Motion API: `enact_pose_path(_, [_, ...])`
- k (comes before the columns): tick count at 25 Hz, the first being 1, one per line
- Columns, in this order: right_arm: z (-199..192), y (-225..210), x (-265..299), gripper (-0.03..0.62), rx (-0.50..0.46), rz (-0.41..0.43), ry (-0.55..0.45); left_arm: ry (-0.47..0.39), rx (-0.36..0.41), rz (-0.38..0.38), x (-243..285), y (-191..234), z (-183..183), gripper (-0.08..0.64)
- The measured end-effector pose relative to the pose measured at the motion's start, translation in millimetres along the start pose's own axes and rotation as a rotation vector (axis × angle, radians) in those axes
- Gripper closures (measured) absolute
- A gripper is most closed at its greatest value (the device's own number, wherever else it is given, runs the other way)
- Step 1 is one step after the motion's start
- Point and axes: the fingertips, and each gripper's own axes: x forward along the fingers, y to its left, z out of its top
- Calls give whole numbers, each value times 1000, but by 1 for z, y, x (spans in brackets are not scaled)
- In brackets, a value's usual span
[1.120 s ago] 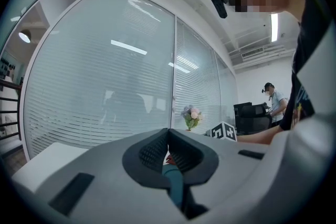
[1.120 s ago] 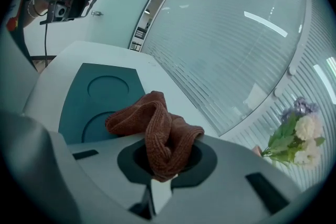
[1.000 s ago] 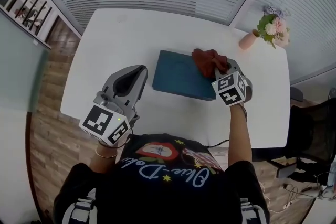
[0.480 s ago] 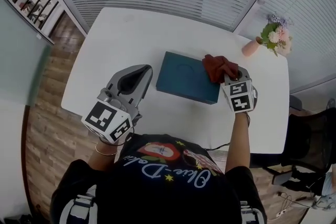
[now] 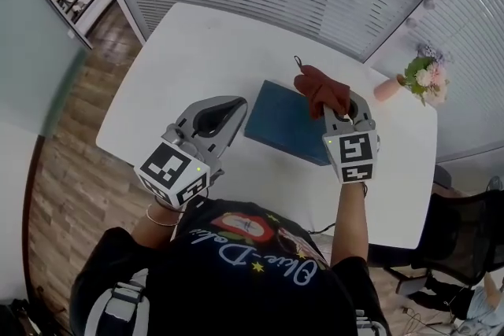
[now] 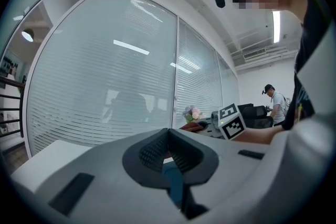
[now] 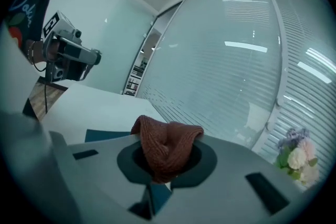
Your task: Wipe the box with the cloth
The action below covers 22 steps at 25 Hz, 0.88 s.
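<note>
Right gripper has nudged the cloth over the box — only slightly

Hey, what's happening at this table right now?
A person is working at a white table with a hand-held gripper in each hand. The right hand-held gripper is shut on a bunched reddish-brown knitted cloth, held at the far right corner of a flat dark teal box. The left hand-held gripper is shut and empty, hovering near the box's left edge. A pink vase of flowers stands off to the right.
</note>
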Motion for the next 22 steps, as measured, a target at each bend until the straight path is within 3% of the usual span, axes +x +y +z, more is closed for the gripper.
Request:
enact_pose_path(4, [24,51,32,569,-33,127,-35,2,-3,6,-1,1,-1,557])
enact_pose_path(13, [-4,136,95,569,-320,337,89,21,-2,76,-7,19,-6,557])
enact_pose_path(17, [-29,140,83,569,-362,361,191,31,-33,57,-2,9,-14,557])
enact_pose_path(22, [-24,143,87,571,-372,366,195,26,-7,57,-3,11,-7,557])
